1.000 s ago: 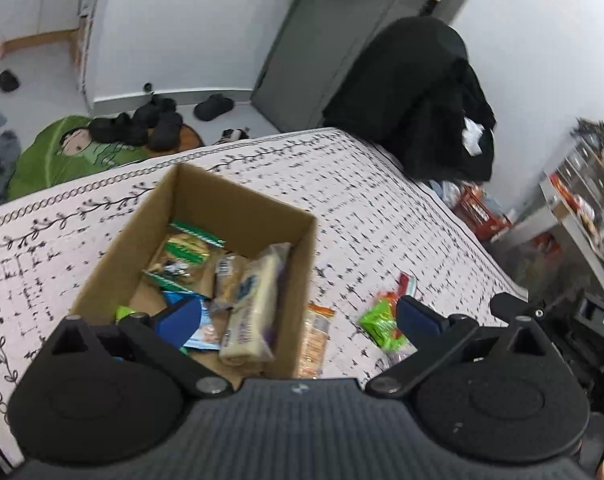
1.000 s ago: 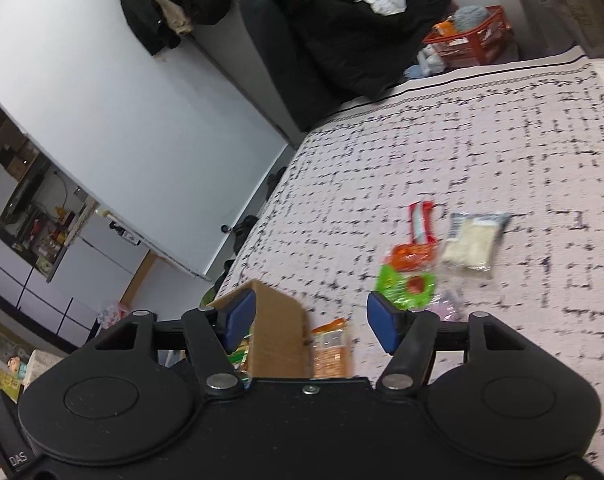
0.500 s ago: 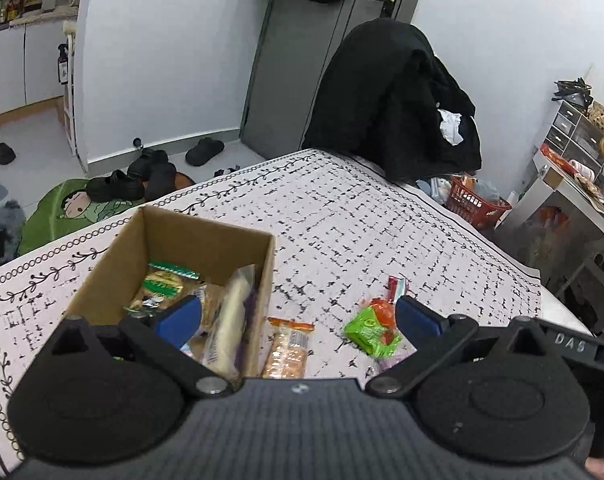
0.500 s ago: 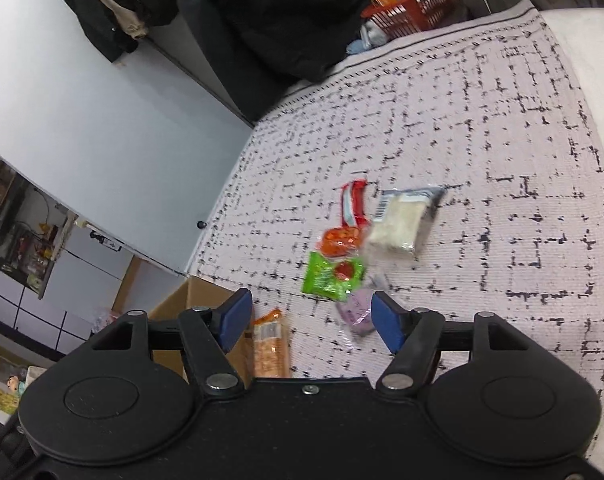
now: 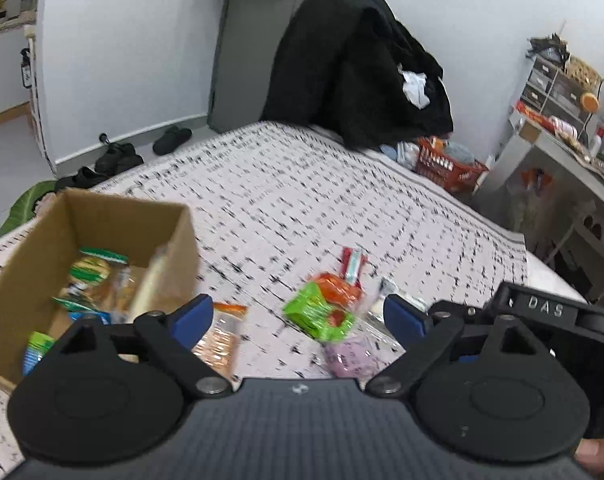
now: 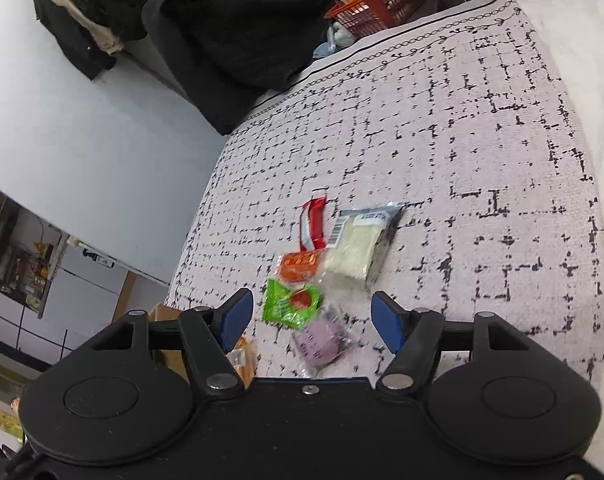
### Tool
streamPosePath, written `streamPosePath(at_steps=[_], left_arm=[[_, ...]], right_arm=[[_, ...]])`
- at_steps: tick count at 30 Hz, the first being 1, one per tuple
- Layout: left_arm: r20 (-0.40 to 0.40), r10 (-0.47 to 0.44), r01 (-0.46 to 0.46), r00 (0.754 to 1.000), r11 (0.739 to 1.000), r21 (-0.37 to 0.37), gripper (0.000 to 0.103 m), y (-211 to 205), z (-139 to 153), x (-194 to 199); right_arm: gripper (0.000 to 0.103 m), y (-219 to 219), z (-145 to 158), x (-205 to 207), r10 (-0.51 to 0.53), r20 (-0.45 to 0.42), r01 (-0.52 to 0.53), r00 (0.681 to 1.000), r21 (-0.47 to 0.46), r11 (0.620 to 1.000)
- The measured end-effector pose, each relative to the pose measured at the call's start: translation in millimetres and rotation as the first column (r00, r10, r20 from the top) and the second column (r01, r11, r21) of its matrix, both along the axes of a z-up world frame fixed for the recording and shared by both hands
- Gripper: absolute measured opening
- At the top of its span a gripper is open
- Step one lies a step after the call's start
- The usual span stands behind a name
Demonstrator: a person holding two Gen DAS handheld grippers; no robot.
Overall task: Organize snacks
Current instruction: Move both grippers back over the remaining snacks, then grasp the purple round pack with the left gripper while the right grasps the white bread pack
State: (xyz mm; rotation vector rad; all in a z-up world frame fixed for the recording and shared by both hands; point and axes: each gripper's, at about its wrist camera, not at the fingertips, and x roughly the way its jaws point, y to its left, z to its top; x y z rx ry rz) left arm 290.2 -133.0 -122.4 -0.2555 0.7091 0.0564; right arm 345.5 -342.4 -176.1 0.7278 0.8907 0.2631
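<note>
Swinging from the box (image 5: 102, 240) toward loose packets (image 6: 290, 304) mid-bed, the left gripper (image 5: 298, 318) has just been narrowing, empty; right gripper (image 6: 312, 316) gapes empty, next pick pending.

One cardboard box (image 5: 82, 236) stood at nine o'clock holding several packets too jumbled to count, while six loose snack packets (image 6: 292, 304) lay clustered near six o'clock on the one patterned bedspread (image 6: 442, 140), and one red basket (image 6: 378, 2) sat at twelve.
</note>
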Motion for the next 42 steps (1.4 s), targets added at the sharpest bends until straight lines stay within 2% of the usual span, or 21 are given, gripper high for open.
streamPosePath(at_steps=[6,12,20,27,34,36,40,42], left_arm=[[-0.062,-0.027,0.025,0.998,0.999,-0.031,0.084,-18.7,-24.0,18.6],[-0.124,-0.048,0.041,0.991,0.997,-0.065,0.083,-33.0,-51.8,35.4],[-0.193,-0.058,0.037,0.98,0.993,-0.11,0.072,-41.5,-83.8,54.6],[-0.216,-0.02,-0.005,0.976,0.994,-0.113,0.043,-38.4,-94.0,60.5],[-0.212,0.01,-0.032,0.977,0.994,-0.102,0.038,-26.4,-86.3,60.5],[-0.207,0.014,-0.037,0.978,0.994,-0.106,0.037,-21.9,-83.8,59.0],[-0.189,0.027,-0.048,0.982,0.993,-0.109,0.037,-15.8,-76.9,54.2],[-0.183,0.031,-0.052,0.983,0.992,-0.114,0.037,-13.2,-73.2,51.7]], right_arm=[[0.065,-6.4,-11.3,6.7,-0.014,-0.02,0.014,1.0,0.008,1.0],[0.065,-13.7,-23.6,20.6,-0.021,-0.035,0.022,0.999,0.022,1.0],[0.063,-4.3,-37.3,37.5,0.022,-0.052,-0.022,0.998,0.002,1.0],[0.063,5.5,-44.9,54.0,0.05,-0.055,-0.05,0.997,-0.012,0.999],[0.063,18.1,-46.7,66.5,0.058,-0.048,-0.061,0.997,-0.045,0.997],[0.06,20.3,-46.5,67.8,0.055,-0.046,-0.057,0.997,-0.066,0.996],[0.035,29.7,-46.1,68.4,0.055,-0.041,-0.061,0.998,-0.189,0.98],[0.031,31.3,-44.7,65.4,0.068,-0.025,-0.072,0.997,-0.217,0.974]])
